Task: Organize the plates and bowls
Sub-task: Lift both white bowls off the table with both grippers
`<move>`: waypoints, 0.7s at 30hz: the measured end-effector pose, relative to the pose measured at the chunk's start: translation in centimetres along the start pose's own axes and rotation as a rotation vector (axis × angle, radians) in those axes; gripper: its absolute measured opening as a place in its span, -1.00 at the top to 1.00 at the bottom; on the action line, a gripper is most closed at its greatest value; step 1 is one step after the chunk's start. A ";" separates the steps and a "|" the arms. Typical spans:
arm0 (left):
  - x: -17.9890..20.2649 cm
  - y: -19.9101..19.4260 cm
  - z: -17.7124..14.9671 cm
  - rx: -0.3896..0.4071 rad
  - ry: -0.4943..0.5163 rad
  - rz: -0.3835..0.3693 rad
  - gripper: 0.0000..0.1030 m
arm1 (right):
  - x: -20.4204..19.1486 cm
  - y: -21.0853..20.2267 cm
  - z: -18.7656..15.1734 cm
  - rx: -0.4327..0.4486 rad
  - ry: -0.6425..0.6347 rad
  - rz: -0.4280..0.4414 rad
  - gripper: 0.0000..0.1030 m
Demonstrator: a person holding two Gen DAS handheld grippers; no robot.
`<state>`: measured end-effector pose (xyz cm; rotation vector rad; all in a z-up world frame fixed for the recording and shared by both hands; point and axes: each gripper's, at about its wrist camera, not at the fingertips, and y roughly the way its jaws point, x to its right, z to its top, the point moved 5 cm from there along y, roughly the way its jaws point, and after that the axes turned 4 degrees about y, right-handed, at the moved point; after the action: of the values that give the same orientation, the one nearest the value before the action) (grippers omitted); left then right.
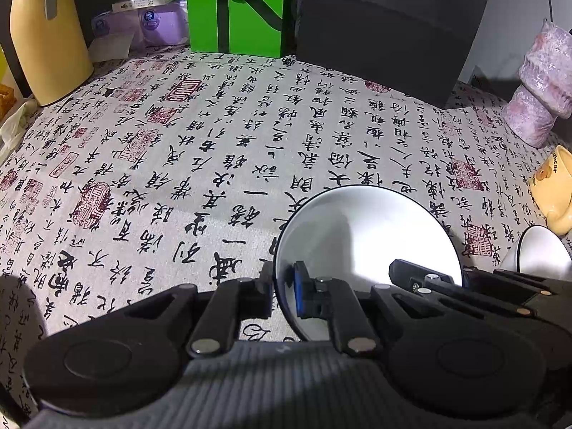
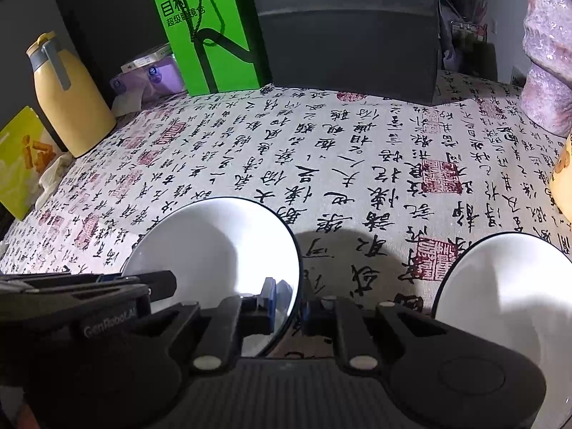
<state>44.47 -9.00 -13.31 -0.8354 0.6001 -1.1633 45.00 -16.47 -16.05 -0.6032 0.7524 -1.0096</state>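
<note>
Both grippers pinch one white bowl (image 1: 368, 236) by its rim, the left gripper (image 1: 284, 293) on its left edge, the right gripper (image 2: 289, 304) on its right edge, each angled downward. Only the right wrist view shows in full the second bowl (image 2: 507, 293), on the tablecloth (image 2: 321, 150) to the right. Bowls counted: two.

My left wrist camera sits just behind my left gripper (image 1: 282, 296), tilted steeply down and forward over the calligraphy tablecloth (image 1: 214, 143), very close to it; my right wrist camera rides behind my right gripper (image 2: 289, 300) the same way, set a little further right; both face the green box (image 1: 236, 10) and dark grey box (image 1: 386, 28) at the far edge; both share the white bowl (image 1: 375, 228) and yellow jug (image 1: 46, 43).
</note>
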 end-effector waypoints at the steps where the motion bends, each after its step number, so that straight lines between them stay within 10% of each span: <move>1: 0.0 0.0 0.0 0.001 0.000 0.000 0.78 | 0.0 0.0 0.0 0.000 0.002 0.001 0.75; 21: -0.2 -0.1 0.0 0.030 -0.015 -0.010 0.77 | -0.1 0.0 0.0 0.008 -0.015 -0.006 0.75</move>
<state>44.39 -8.85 -13.27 -0.8221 0.5653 -1.1713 45.00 -16.38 -16.00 -0.6056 0.7330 -1.0123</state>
